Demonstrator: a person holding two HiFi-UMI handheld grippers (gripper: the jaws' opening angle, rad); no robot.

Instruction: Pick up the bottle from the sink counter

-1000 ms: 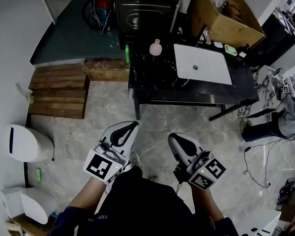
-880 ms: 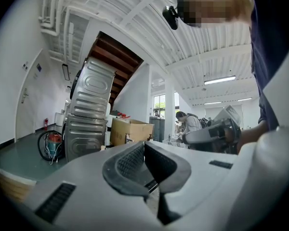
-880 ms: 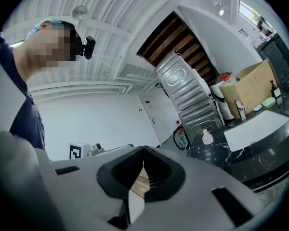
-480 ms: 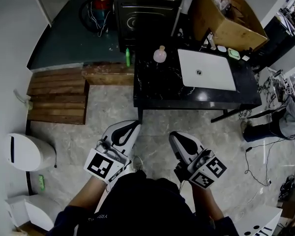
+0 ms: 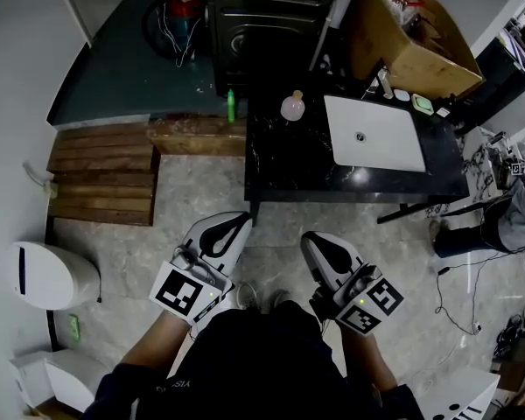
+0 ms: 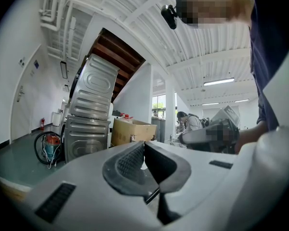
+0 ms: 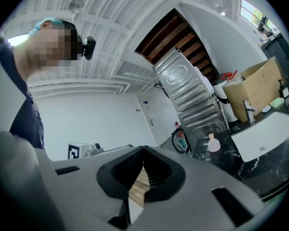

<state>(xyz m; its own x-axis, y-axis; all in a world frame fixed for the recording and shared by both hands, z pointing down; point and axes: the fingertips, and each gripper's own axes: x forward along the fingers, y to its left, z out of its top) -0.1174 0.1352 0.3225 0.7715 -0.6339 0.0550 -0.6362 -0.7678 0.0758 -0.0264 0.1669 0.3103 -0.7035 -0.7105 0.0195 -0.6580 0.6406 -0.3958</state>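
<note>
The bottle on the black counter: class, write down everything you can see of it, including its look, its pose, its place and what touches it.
The bottle is small and pale pink, with a round, squat body, a short narrow neck and a lighter cap. It looks like translucent plastic or glass, though it is too far off to be sure. It stands upright near the back left corner of the black marbled counter, left of the white sink and apart from it. Only the counter touches it.

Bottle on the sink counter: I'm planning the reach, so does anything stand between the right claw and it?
Nothing visible does. The bottle stands alone on the black counter, left of the sink; only open floor and bare counter lie between it and the shut right claw.
</note>
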